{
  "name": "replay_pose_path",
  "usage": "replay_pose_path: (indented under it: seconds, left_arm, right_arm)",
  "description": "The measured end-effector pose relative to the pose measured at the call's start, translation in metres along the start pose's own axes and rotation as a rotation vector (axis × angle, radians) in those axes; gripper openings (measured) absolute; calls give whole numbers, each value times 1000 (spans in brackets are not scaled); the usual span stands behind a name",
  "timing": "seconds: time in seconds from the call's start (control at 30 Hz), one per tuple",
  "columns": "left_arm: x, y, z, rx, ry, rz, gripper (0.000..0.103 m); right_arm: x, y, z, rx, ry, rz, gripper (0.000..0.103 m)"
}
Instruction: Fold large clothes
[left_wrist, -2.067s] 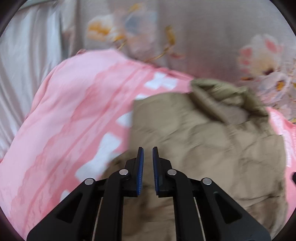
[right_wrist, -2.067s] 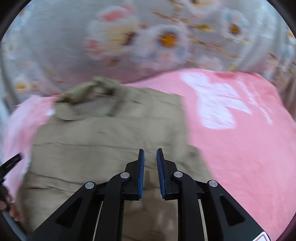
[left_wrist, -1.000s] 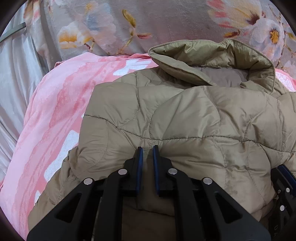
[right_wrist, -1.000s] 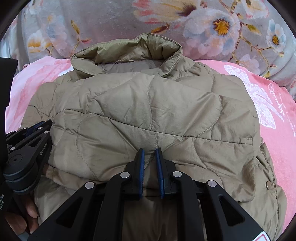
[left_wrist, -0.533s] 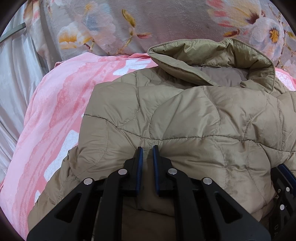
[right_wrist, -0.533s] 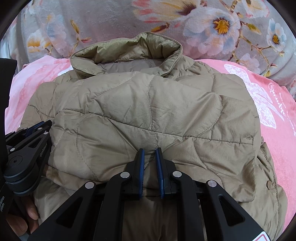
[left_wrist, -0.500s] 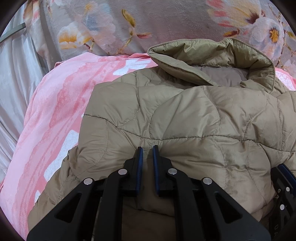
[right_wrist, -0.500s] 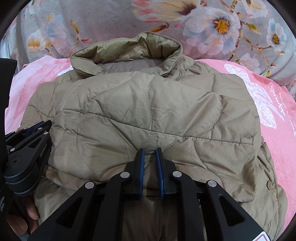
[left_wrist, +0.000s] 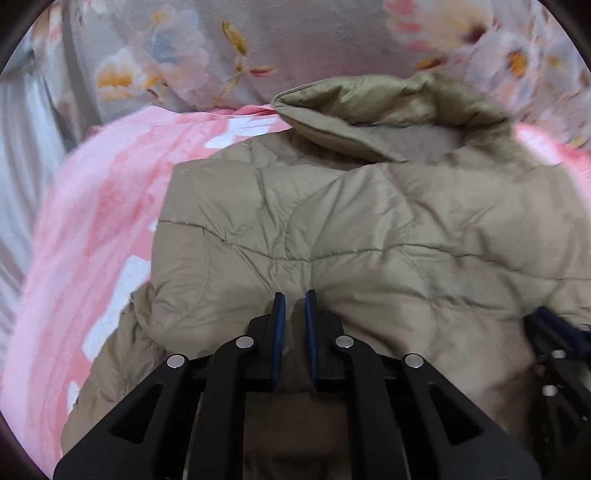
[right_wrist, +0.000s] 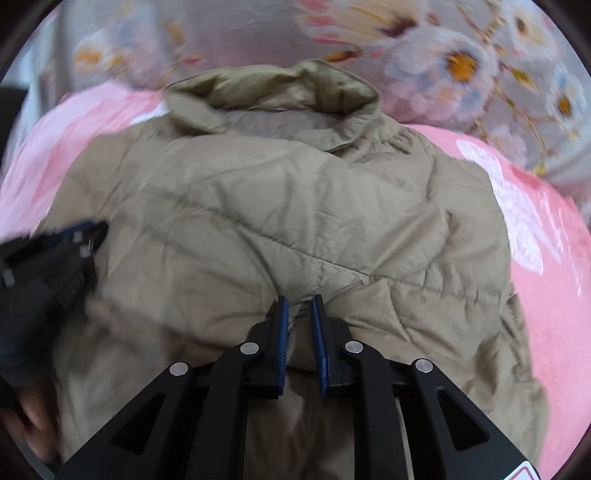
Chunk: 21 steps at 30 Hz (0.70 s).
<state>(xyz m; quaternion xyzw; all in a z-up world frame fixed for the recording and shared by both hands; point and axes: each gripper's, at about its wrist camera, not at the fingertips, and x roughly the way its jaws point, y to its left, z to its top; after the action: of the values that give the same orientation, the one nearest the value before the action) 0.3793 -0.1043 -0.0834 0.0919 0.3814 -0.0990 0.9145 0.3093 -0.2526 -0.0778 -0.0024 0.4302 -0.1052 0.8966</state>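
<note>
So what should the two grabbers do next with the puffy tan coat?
Probably open and let go. Both the left gripper and right gripper pinch the folded edge of the quilted tan puffer jacket, which already lies doubled up toward its collar on the pink blanket.

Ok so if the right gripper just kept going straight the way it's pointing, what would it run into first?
The right gripper is already shut on the quilted jacket; straight ahead lies more of its folded body, then probably the raised collar, though depth is unclear.
</note>
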Motion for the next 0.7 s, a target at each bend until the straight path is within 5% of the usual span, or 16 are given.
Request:
replay_pose_path:
  seconds: [0.07,0.13,0.27,0.4,0.5,0.57,0.63,0.7]
  left_arm:
    - [-12,16,3,-40,9,-102,32]
    - [-29,36,22,-110,-27,-190,38]
    - [-34,54,79,-267,-77,-295,67]
    - [18,46,121,-388,29,-356,67]
    - [54,38,123,-429,114,-367,57]
    - [72,33,120,-444,152,-401,36]
    - [78,30,119,-444,162,-433,17]
    - [73,28,119,-422,148,-445,9]
  right_arm:
    - [-12,-9,-2,-16,8,56,22]
    - [-22,-30,7,60,-16,143,42]
    - [-18,-77,46,320,-71,250,43]
    - [19,-100,82,480,-66,258,44]
    - [53,-100,93,537,-17,308,44]
    - [68,-99,95,557,8,320,38]
    - [75,-97,101,555,7,335,5]
    - [66,-98,107,542,-38,352,4]
